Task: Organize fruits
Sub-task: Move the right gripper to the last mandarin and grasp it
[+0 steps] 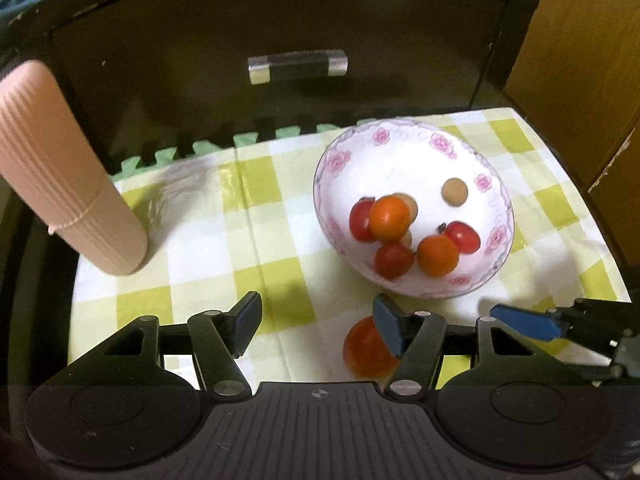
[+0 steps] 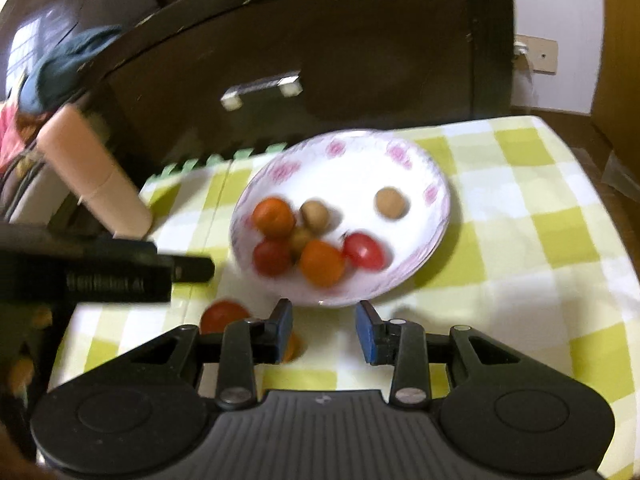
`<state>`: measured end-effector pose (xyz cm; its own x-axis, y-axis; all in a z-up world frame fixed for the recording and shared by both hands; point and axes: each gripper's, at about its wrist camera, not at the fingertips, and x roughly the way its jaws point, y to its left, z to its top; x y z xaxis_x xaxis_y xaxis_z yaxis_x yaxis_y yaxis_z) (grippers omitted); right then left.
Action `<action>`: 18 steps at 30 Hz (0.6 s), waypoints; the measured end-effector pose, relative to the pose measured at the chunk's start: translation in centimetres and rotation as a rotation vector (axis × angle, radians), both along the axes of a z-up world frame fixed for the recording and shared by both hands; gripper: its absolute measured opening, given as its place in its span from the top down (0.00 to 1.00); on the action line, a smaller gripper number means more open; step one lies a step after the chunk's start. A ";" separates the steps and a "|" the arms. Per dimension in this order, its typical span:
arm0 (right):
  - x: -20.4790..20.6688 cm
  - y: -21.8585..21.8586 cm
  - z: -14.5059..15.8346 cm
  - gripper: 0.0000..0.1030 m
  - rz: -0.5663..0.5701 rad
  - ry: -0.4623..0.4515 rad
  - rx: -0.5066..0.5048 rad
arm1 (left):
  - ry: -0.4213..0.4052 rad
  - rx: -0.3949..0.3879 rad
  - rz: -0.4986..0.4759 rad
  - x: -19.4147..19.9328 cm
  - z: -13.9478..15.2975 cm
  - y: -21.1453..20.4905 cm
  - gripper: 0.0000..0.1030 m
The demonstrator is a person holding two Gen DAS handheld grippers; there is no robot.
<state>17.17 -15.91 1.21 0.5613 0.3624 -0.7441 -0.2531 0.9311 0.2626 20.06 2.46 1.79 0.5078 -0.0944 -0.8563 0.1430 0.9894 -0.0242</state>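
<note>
A white bowl with pink flowers [image 1: 404, 148] [image 2: 360, 160] stands on the green-checked cloth and holds several small red, orange and tan fruits. One loose orange-red fruit [image 1: 366, 350] [image 2: 224, 316] lies on the cloth in front of the bowl. My left gripper [image 1: 316, 326] is open and empty, and its right finger partly covers that fruit. My right gripper [image 2: 324, 330] is open and empty just in front of the bowl, with the loose fruit behind its left finger. The right gripper's blue fingertip [image 1: 524, 322] shows in the left wrist view.
A ribbed pink cup [image 1: 68, 184] [image 2: 92, 176] stands at the cloth's far left. A dark cabinet with a metal handle [image 1: 298, 66] [image 2: 260, 90] rises right behind the table. The left gripper's body [image 2: 104, 270] reaches in from the left in the right wrist view.
</note>
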 end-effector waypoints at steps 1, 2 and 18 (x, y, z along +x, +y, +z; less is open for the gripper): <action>-0.3 0.3 -0.3 0.68 0.021 0.005 -0.006 | 0.004 -0.003 0.002 0.0 -0.1 0.1 0.33; -0.5 0.6 -0.4 0.68 0.037 0.010 -0.012 | 0.006 -0.005 0.002 -0.1 -0.1 0.2 0.33; 0.3 4.6 -3.4 0.67 0.259 0.007 -0.142 | 0.035 -0.035 -0.025 0.2 -0.9 0.2 0.33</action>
<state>17.51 -11.27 -2.22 0.4582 0.3847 -0.8013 -0.4861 0.8632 0.1365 20.27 2.65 0.91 0.4743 -0.1372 -0.8696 0.1662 0.9840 -0.0646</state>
